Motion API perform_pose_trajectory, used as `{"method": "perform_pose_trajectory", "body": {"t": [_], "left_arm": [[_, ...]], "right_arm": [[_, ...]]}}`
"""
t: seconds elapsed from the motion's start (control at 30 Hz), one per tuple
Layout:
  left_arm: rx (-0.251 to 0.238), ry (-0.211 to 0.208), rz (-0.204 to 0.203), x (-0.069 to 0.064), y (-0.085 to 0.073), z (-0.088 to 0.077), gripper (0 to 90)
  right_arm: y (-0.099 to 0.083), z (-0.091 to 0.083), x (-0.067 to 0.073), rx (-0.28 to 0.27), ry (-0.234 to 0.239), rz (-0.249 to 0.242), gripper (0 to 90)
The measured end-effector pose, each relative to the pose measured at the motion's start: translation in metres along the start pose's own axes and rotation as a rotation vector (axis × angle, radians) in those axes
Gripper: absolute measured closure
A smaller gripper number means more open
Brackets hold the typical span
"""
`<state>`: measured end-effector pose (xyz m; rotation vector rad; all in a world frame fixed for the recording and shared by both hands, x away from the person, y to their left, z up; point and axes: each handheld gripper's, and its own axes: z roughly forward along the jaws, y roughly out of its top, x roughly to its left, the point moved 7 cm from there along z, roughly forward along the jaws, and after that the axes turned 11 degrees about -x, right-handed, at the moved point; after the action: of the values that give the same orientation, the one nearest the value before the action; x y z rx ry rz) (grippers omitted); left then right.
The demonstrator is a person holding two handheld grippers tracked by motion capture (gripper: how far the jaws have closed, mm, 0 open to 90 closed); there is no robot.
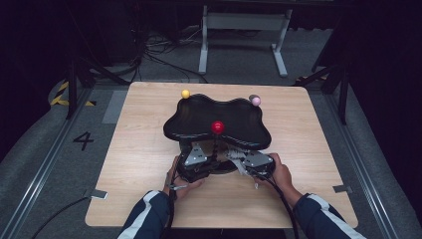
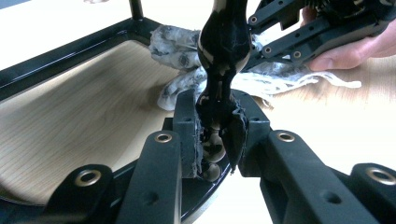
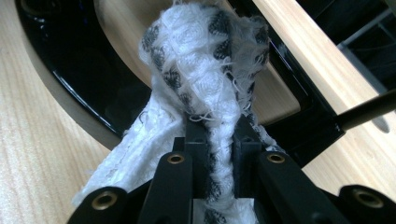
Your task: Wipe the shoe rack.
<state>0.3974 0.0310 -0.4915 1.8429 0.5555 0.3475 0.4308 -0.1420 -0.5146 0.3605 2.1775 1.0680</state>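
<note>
The left gripper point(image 2: 215, 140) was clamped on the black post point(image 2: 223, 56) of a glossy black stand point(image 1: 199, 119) on the tabletop point(image 1: 139, 149). The right gripper point(image 3: 219, 140) pinched a white-and-grey cloth point(image 3: 205, 70) just beside that post, against the stand's rim. A red ball point(image 1: 217, 127) topped the post; yellow point(image 1: 185, 93) and pink point(image 1: 256, 101) balls stood at the far edge.

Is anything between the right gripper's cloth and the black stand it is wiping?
Nothing visible. The right gripper is shut on the cloth, which lies against the stand that the left gripper grips.
</note>
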Motion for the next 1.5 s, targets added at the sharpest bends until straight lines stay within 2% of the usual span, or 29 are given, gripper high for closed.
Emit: {"method": "perform_pose_trajectory", "body": {"t": [0.03,0.1,0.13,0.23,0.3,0.33,0.37,0.43,0.5,0.57,0.6,0.73,0.77,0.8,0.87,0.9,0.97,1.0,1.03,1.07,1.13,1.27,1.37,1.4,1.47,1.5], "left_arm": [[0.003,0.0,-0.004,0.0,0.0,0.0,74.4],[-0.001,-0.003,-0.011,0.0,0.0,0.001,74.4],[0.0,-0.003,-0.011,-0.001,0.0,0.001,74.4],[-0.01,-0.005,-0.018,-0.001,0.001,0.002,74.3],[-0.01,-0.005,-0.019,-0.001,0.001,0.003,74.3],[-0.001,-0.003,-0.016,-0.002,0.001,0.003,74.3],[-0.002,-0.002,-0.015,-0.002,0.001,0.004,74.3],[-0.007,-0.006,-0.015,-0.002,0.001,0.005,74.2],[-0.012,-0.005,-0.005,-0.002,0.002,0.006,74.1],[-0.011,-0.005,-0.013,-0.003,0.002,0.007,74.0],[-0.014,-0.004,-0.016,-0.003,0.002,0.007,73.8],[0.001,-0.009,-0.009,-0.002,0.001,0.002,73.3],[-0.006,-0.015,-0.014,-0.003,0.002,0.001,73.0],[-0.011,-0.022,0.003,-0.002,0.003,0.0,72.9],[-0.003,-0.025,0.004,-0.002,0.002,-0.003,73.0],[0.0,-0.031,0.012,-0.001,0.002,-0.005,73.5],[0.007,-0.036,0.009,-0.001,0.001,-0.008,74.5],[0.007,-0.038,0.013,-0.001,0.001,-0.009,74.9],[0.011,-0.039,0.012,-0.001,0.001,-0.009,75.0],[0.012,-0.039,0.01,-0.001,0.001,-0.009,75.1],[0.012,-0.042,0.006,-0.001,0.001,-0.009,75.3],[0.02,-0.035,0.007,-0.001,0.0,-0.008,75.6],[0.016,-0.03,0.02,-0.001,0.001,-0.005,75.4],[0.017,-0.025,0.018,-0.002,0.001,-0.004,75.2],[0.013,-0.008,0.009,-0.007,0.002,0.002,75.3],[0.013,-0.008,0.009,-0.007,0.002,0.002,75.2]], "right_arm": [[0.001,0.001,0.003,-0.007,0.009,0.033,80.9],[0.005,0.0,0.008,-0.011,0.032,0.046,80.8],[0.008,0.001,0.013,-0.023,0.049,0.037,80.7],[0.016,0.002,0.022,-0.041,0.057,0.03,80.8],[0.021,0.002,0.027,-0.058,0.086,0.07,80.7],[0.027,0.0,0.033,-0.077,0.137,0.139,80.6],[0.029,0.0,0.035,-0.074,0.14,0.129,80.6],[0.03,-0.001,0.038,-0.065,0.112,0.058,80.6],[0.029,-0.001,0.037,-0.066,0.115,0.061,80.6],[0.028,-0.001,0.036,-0.065,0.114,0.059,80.6],[0.027,-0.002,0.035,-0.056,0.11,0.043,80.6],[0.023,-0.004,0.03,-0.045,0.087,0.042,80.7],[0.02,-0.005,0.026,-0.034,0.08,0.04,80.7],[0.017,-0.005,0.022,-0.025,0.066,0.043,80.7],[0.009,-0.004,0.014,-0.006,0.048,0.049,80.7],[0.005,-0.002,0.013,0.001,0.037,0.1,80.7],[-0.003,-0.003,-0.004,0.021,0.0,0.054,80.7],[-0.006,-0.003,-0.008,0.032,0.01,0.03,80.7],[-0.005,-0.002,-0.007,0.023,-0.014,0.086,80.7],[-0.006,-0.002,-0.007,0.025,-0.019,0.098,80.7],[-0.008,-0.003,-0.013,0.047,-0.04,0.073,80.7],[-0.013,-0.005,-0.019,0.06,-0.05,0.084,80.7],[-0.012,-0.007,-0.017,0.061,-0.037,0.097,80.7],[-0.009,-0.009,-0.011,0.049,0.002,0.1,80.7],[-0.004,-0.011,-0.002,0.039,0.033,0.093,80.6],[-0.004,-0.011,-0.002,0.039,0.033,0.093,80.6]]}}
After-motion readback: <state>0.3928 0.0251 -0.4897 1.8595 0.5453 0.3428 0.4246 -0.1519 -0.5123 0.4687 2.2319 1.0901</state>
